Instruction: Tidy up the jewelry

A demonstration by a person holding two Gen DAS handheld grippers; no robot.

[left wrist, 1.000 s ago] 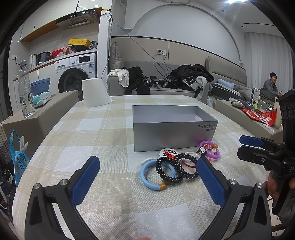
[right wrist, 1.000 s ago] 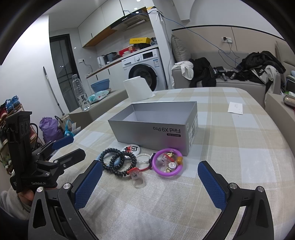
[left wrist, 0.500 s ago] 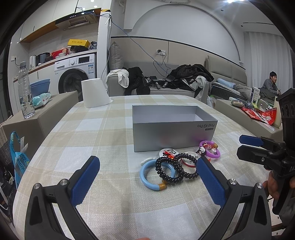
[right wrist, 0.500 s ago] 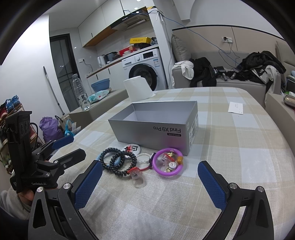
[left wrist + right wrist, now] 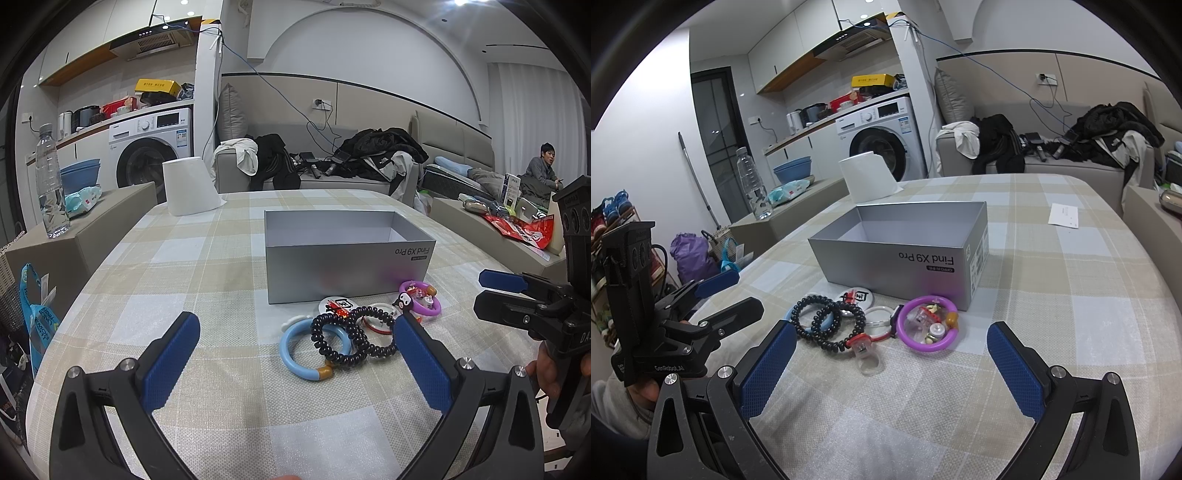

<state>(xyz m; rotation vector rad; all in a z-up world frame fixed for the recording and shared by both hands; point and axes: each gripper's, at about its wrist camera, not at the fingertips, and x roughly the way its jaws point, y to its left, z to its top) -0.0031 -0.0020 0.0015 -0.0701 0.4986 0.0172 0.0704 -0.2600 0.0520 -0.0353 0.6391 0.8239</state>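
both grippers, left gripper and right gripper, spread wide, empty, above checked tablecloth; bracelets heaped touching grey box front.

grey box: "Find X9 Pro", upside down | left gripper: "GenRobot.AI", probably

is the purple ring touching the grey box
Apart. The right wrist view shows a strip of bare tablecloth between the purple ring and the near wall of the grey box; the left wrist view shows the same gap.
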